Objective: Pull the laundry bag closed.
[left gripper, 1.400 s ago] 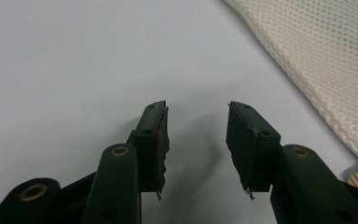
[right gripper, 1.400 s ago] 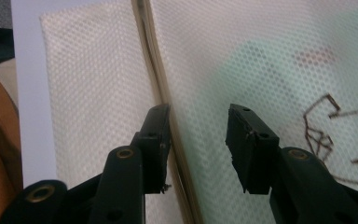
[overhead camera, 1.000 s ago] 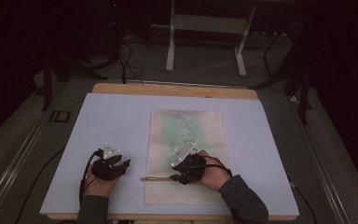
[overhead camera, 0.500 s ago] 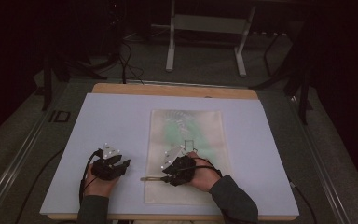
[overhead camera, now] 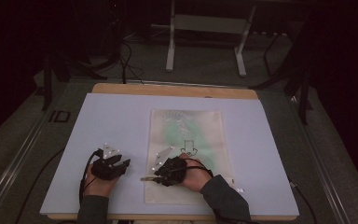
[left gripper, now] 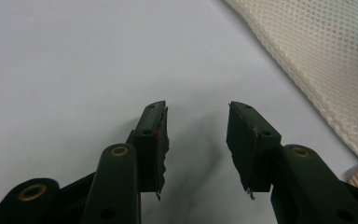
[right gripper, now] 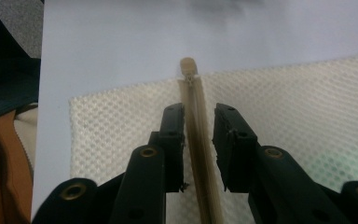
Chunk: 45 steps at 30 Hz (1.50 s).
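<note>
Low in the right gripper view, the right gripper [right gripper: 199, 144] straddles, jaws apart, the zipper [right gripper: 196, 121] of a soft, probably light mesh bag [right gripper: 307, 112]; grip the stiffer zipper end.

mesh bag [right gripper: 307, 121]: cream honeycomb | zipper [right gripper: 198, 130]: tan | fingers [right gripper: 175, 140]: black | table [overhead camera: 116, 121]: lavender

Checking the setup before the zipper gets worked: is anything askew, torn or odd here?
Nothing stands out. The mesh bag lies flat and square on the table, its zipper running straight between the open jaws of the right hand-held gripper. The left hand-held gripper rests open beside the bag.
</note>
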Each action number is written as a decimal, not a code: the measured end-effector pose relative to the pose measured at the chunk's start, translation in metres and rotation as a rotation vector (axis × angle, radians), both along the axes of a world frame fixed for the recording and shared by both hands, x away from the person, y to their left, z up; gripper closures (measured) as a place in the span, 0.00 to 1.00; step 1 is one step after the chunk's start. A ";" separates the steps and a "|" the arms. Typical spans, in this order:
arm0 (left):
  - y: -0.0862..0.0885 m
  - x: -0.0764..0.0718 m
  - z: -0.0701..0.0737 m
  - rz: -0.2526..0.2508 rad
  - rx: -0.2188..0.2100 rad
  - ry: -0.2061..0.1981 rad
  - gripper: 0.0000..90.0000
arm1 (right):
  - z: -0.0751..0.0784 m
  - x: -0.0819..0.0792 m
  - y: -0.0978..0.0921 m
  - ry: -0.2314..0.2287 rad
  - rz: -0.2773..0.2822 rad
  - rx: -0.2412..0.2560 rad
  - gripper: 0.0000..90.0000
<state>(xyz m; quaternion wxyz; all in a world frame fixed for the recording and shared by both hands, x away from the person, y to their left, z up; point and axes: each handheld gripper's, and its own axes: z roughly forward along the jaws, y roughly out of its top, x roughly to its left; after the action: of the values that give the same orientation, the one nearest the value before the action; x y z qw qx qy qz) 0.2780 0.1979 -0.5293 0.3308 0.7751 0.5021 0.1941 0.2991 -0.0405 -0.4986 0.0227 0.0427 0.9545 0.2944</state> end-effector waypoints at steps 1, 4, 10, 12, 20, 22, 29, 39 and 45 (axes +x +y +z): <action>0.000 0.000 0.000 0.001 0.000 0.000 0.64 | 0.000 0.000 0.002 0.004 -0.001 0.000 0.84; 0.000 0.000 0.000 0.002 -0.002 0.000 0.64 | 0.000 0.000 0.007 0.000 0.013 0.005 0.85; 0.000 0.000 0.000 0.001 -0.002 -0.001 0.63 | -0.002 -0.001 0.018 -0.007 0.027 0.011 0.88; 0.000 0.000 0.000 0.001 -0.003 -0.001 0.63 | -0.002 -0.001 0.021 -0.009 0.031 0.005 0.88; 0.000 0.000 0.000 0.000 -0.001 0.000 0.63 | -0.003 0.000 0.033 -0.006 0.039 -0.004 0.86; 0.000 0.000 0.000 0.001 0.000 0.000 0.63 | -0.004 0.000 0.036 -0.005 0.039 -0.005 0.85; 0.000 0.000 0.000 -0.001 0.004 0.001 0.63 | -0.009 0.001 0.048 -0.005 0.036 -0.025 0.83; 0.000 0.000 0.000 -0.001 0.005 0.003 0.63 | -0.017 0.003 0.057 -0.016 0.038 -0.062 0.90; -0.001 0.000 0.000 -0.005 0.008 0.001 0.63 | -0.011 0.003 0.053 0.004 0.028 -0.014 0.90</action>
<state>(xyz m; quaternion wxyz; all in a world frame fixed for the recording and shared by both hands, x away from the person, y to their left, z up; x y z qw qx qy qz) 0.2782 0.1973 -0.5297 0.3279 0.7778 0.4994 0.1952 0.3025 0.0126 -0.5091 0.0171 0.0297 0.9570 0.2881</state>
